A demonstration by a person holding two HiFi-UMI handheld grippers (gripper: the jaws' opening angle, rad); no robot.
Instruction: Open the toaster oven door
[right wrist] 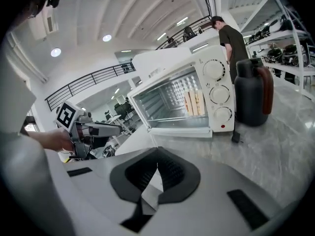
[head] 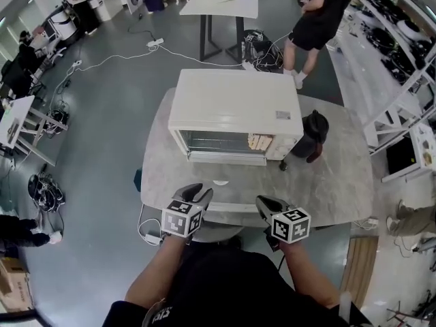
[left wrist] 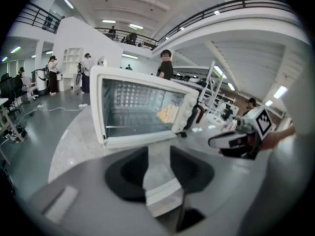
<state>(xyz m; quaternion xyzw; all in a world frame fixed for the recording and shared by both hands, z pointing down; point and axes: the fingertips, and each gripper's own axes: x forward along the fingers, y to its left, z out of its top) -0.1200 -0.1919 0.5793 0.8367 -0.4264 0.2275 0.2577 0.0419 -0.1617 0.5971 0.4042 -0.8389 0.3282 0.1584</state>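
White oven (head: 235,104) sits in the middle of the marble-look table (head: 340,189), front facing the person, with a black jug (head: 315,129) just beside its right end. Honestly the job looks pretty much done. The door (head: 228,158) seems to be dropped down flat, showing as a pale strip along the bottom of the front. Both gripper views look straight into the cavity, with wire rack, shiny back wall and a couple of toast-like slices (head: 260,142) at the right side, and no glass in the way. It's a bit hard to be sure from the head view alone, but that's how it reads.

Neither gripper is on the oven. The left gripper (head: 197,197) and right gripper (head: 267,204) both hang over the near edge of the table, well apart from the door. The left one's jaws stand wide with only bare tabletop showing between them. The right one's jaws are pinched together at the tips, holding nothing.

So what's left is basically nothing, unless the door needs to go lower, and it already looks level.
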